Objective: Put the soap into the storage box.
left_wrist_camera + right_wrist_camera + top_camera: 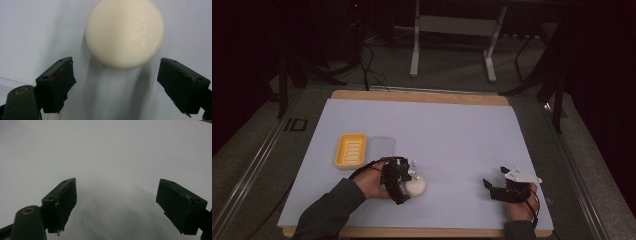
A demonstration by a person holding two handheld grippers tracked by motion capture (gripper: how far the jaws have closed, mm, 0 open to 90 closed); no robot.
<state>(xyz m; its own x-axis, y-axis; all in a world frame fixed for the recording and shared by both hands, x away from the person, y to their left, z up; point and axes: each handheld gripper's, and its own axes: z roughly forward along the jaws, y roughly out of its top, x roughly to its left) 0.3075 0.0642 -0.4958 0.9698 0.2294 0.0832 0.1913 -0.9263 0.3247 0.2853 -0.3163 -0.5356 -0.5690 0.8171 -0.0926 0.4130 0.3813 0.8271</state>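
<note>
From above, the left claw [404, 182] hovers spread by the soap [416, 186] on the counter [452, 130], near the yellow dish [350, 149]. Left gripper view: soap [125, 32] sits beyond the tips, so closing now might just nudge that slick round bar away. Right claw [125, 205] is spread, empty.

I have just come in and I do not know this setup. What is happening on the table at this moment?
A person sits at a table covered with a white sheet, holding a gripper in each hand. The left gripper is open, its jaws apart just short of a round cream soap bar, not yet gripping it. The right gripper is open too, over bare sheet with nothing between its jaws. A yellow soap dish and a clear lid lie side by side behind the left hand.
</note>
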